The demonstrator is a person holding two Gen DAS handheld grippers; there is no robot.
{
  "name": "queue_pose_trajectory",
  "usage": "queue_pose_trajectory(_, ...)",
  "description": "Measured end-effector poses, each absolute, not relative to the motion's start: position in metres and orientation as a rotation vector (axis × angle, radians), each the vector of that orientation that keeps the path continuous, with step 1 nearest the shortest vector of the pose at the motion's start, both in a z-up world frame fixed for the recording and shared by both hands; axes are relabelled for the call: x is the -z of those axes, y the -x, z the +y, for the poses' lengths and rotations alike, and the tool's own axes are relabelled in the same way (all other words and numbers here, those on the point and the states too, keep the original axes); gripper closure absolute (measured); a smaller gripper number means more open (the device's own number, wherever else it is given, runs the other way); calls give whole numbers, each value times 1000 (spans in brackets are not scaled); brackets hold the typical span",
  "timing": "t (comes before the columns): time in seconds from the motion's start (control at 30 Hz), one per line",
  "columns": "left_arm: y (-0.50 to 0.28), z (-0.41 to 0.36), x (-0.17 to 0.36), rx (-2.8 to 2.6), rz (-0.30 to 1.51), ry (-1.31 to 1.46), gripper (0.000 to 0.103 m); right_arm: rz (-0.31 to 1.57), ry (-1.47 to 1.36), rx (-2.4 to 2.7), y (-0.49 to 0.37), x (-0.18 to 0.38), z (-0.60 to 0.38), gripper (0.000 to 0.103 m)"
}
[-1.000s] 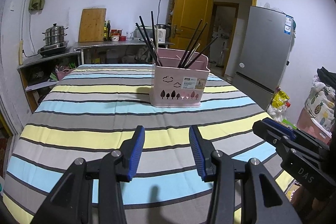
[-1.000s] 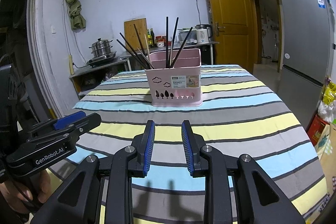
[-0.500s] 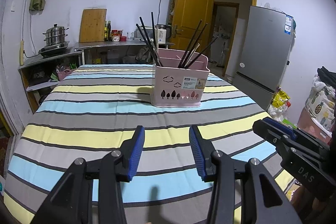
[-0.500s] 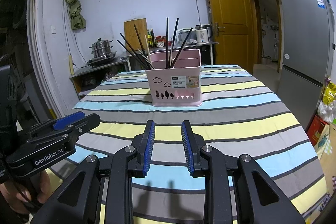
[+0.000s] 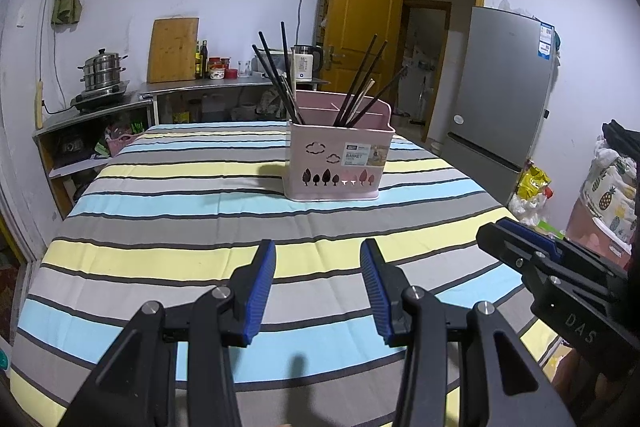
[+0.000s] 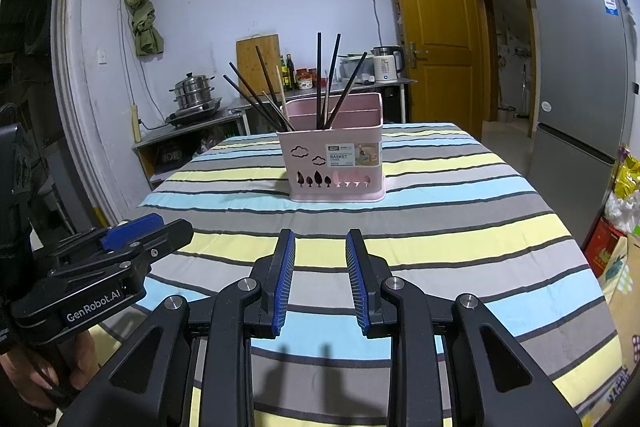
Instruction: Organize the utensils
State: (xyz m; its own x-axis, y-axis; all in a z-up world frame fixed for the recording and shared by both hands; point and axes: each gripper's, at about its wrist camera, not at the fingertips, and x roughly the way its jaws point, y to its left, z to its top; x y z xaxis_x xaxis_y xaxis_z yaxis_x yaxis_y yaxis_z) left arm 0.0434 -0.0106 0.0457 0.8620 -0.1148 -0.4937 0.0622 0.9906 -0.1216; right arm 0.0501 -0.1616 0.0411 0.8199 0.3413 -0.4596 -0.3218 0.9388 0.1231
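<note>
A pink utensil basket [image 5: 338,163] stands upright in the middle of the striped table; it also shows in the right wrist view [image 6: 334,163]. Several dark and pale chopsticks [image 5: 280,83] stand in its compartments, seen too in the right wrist view [image 6: 324,83]. My left gripper [image 5: 318,251] is open and empty, low over the near part of the table. My right gripper [image 6: 320,239] is open and empty, also short of the basket. Each gripper shows in the other's view, the right [image 5: 532,247] and the left [image 6: 148,231].
The striped tablecloth [image 5: 180,195] covers the table. A counter with a steel pot [image 5: 102,73], cutting board [image 5: 172,49] and bottles runs along the back wall. A fridge [image 5: 500,95] and an open yellow door [image 5: 360,39] stand to the right. Bags lie by the right table edge [image 6: 624,187].
</note>
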Motion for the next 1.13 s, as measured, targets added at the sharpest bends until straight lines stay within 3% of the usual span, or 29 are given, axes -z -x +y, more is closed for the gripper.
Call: queue_pose_trajectory(1.13, -44, -13, -42, 99, 539, 91, 57, 498, -39, -353, -49, -42, -161, 76)
